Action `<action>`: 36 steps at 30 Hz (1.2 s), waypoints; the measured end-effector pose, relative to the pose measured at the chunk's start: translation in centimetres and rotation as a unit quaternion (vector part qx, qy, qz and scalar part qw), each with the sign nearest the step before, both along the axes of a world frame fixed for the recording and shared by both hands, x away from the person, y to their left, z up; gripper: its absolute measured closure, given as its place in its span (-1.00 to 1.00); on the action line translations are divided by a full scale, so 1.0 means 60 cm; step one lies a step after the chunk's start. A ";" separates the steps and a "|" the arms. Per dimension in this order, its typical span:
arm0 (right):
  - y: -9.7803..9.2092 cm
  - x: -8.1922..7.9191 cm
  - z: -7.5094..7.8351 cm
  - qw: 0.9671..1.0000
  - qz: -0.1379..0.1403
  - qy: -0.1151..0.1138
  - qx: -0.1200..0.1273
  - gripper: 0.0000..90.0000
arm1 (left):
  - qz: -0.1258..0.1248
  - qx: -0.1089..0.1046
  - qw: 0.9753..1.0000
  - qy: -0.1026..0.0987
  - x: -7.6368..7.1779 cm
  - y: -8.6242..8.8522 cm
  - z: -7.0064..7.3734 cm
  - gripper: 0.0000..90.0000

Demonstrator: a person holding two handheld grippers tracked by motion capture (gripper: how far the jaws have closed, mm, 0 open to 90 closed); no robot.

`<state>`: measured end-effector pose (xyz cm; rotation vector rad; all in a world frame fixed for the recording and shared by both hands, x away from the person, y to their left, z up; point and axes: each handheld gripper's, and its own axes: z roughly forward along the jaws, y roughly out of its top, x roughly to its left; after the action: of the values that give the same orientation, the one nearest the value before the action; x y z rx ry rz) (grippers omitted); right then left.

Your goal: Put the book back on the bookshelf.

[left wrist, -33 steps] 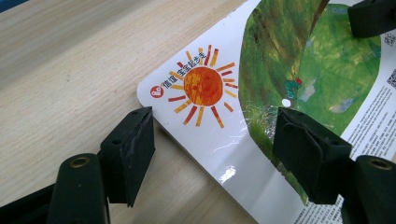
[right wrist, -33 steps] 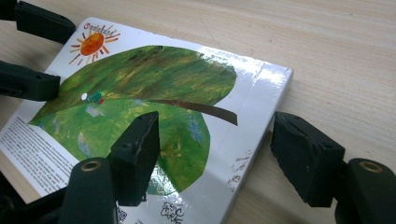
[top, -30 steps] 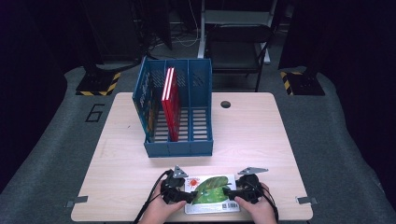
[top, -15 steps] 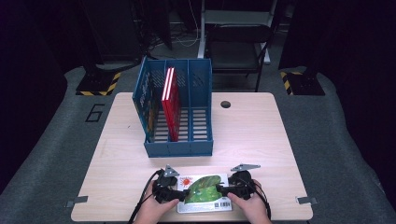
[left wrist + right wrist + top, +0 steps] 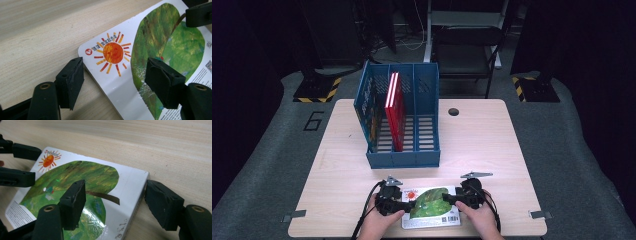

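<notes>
The left gripper is at the near edge of the wooden table, held in the person's left hand. Its jaws stand wide apart. In the left gripper view, one jaw is over the bare wood just beside the left edge of the picture book, and the other jaw is over the green part of the cover. The book's edge lies in the gap between them, but the jaws do not press on it.

The picture book lies flat on the table between the two grippers, close to the near edge. Its cover is white and glossy, with an orange sun in the corner near the left gripper and a big green leaf with a brown stem across the middle. There is small print and a barcode on the side near the person.

The right gripper is at the right end of the book, held in the right hand. Its jaws are also wide apart. In the right gripper view, one jaw is over the leaf picture, and the other is over the wood just beside the book's thick right edge.

Farther back on the table stands a blue file rack with a red book upright in it.
</notes>
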<state>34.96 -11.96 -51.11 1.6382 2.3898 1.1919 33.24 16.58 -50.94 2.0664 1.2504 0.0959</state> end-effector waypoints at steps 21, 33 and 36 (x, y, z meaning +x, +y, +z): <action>-0.002 -0.003 0.004 1.000 -0.007 0.023 0.019 -0.16 | 0.038 -0.015 0.999 0.020 0.002 0.003 0.012 -0.12; 0.000 -0.001 0.002 1.000 -0.017 0.017 0.017 -0.17 | 0.076 -0.037 0.996 0.041 -0.010 0.005 0.003 -0.21; -0.002 -0.001 0.002 0.999 -0.027 0.029 0.028 -0.16 | 0.088 -0.036 0.995 0.030 -0.010 0.000 0.001 -0.21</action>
<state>34.92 -12.05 -50.97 1.7647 2.3504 1.2308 32.67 16.59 -50.88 1.9075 1.4494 0.0679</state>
